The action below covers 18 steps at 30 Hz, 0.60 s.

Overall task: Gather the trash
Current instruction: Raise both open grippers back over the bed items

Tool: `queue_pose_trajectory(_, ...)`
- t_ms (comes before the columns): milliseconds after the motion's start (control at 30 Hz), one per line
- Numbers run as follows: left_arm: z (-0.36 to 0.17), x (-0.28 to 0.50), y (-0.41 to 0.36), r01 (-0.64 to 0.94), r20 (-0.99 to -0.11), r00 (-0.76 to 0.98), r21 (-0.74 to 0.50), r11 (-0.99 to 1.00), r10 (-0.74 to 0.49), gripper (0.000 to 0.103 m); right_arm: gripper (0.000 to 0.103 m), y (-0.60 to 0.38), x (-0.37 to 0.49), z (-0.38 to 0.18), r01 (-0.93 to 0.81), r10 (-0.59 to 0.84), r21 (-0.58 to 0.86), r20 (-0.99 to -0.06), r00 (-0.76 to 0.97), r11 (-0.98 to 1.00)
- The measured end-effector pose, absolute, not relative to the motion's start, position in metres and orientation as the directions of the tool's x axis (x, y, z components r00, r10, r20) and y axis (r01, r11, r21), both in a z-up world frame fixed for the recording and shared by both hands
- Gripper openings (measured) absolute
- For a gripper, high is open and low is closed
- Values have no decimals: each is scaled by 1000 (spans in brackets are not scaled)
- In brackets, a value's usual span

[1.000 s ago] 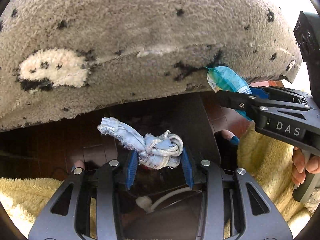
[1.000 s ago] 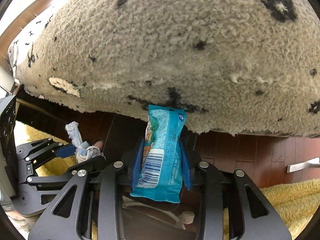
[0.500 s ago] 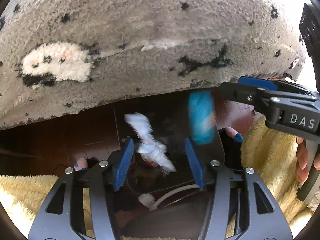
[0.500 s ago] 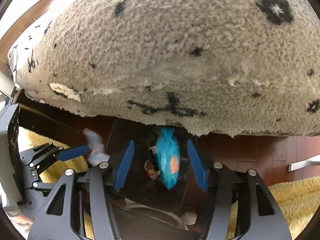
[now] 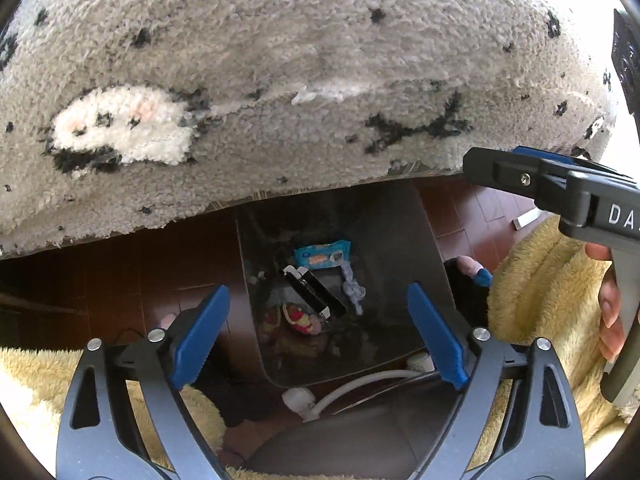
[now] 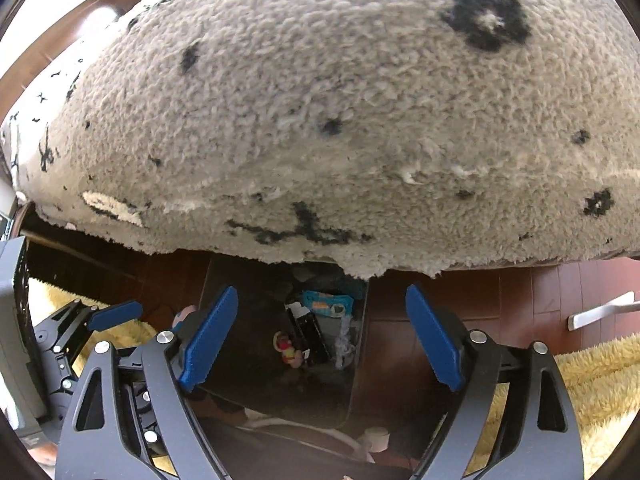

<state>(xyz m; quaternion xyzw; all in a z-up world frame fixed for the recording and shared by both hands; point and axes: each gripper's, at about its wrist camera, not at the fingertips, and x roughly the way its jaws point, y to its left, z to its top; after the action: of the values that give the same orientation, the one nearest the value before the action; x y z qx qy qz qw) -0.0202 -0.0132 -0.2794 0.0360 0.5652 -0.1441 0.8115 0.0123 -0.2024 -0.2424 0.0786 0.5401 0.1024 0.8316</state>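
Note:
A dark trash bin [image 5: 404, 248] [image 6: 358, 364] stands on the wooden floor below both grippers. At its bottom lie the teal snack wrapper [image 5: 322, 255] [image 6: 328, 303] and the pale blue knotted rag [image 5: 352, 288] [image 6: 343, 340], beside a black box [image 5: 314, 292] [image 6: 308, 334] and a red-yellow wrapper [image 5: 298, 318] [image 6: 286, 348]. My left gripper [image 5: 318, 324] hangs over the bin, its jaws opening with nothing between them. My right gripper [image 6: 320, 328] is likewise above the bin, jaws opening and empty; it also shows at the right of the left wrist view [image 5: 520, 172].
A grey shaggy rug with black marks [image 5: 280, 80] [image 6: 340, 120] fills the upper half and overhangs the bin's far edge. Yellow fleece sleeves [image 5: 536, 288] [image 6: 592, 384] flank the bin. White cable and plugs [image 5: 360, 384] lie by its near side. A hand [image 5: 610, 312] grips the right tool.
Both grippers opened wide. The rag dropped from the left one and the teal wrapper from the right one; both now lie in the bin.

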Motion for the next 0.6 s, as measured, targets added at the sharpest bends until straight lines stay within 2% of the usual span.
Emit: queue_pose_trajectory(600,-284,-14,-14,264,-931,318,-93,960,-177,89,87,-186,11,-236,-89,243,227,-876,416,970)
